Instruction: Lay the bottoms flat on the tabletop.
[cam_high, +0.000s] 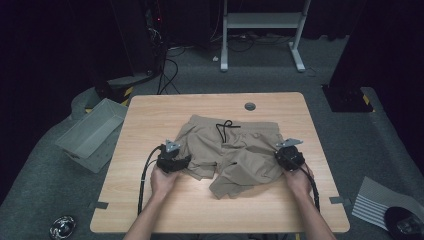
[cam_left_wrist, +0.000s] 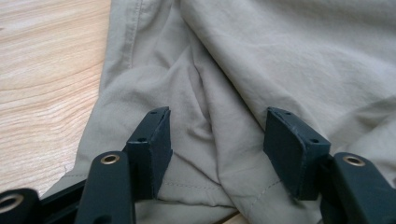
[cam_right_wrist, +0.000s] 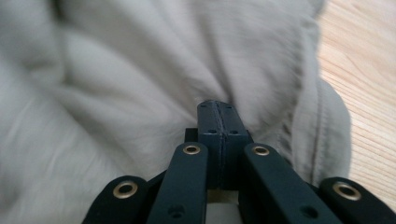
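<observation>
A pair of khaki shorts (cam_high: 235, 150) with a black drawstring (cam_high: 223, 129) lies crumpled in the middle of the wooden table (cam_high: 200, 210). My left gripper (cam_high: 172, 160) sits at the shorts' left edge. In the left gripper view it (cam_left_wrist: 219, 114) is open, its jaws straddling a fold of the fabric (cam_left_wrist: 280, 56) near a hem. My right gripper (cam_high: 290, 157) is at the shorts' right edge. In the right gripper view it (cam_right_wrist: 218, 105) is shut, and creases of the cloth (cam_right_wrist: 116, 93) run into its tip, so it pinches the shorts.
A grey bin (cam_high: 92, 132) stands on the floor left of the table. A round cable hole (cam_high: 250, 106) is at the table's far edge. A white desk frame (cam_high: 260, 25) stands behind. Striped paper (cam_high: 375, 202) lies on the floor at the right.
</observation>
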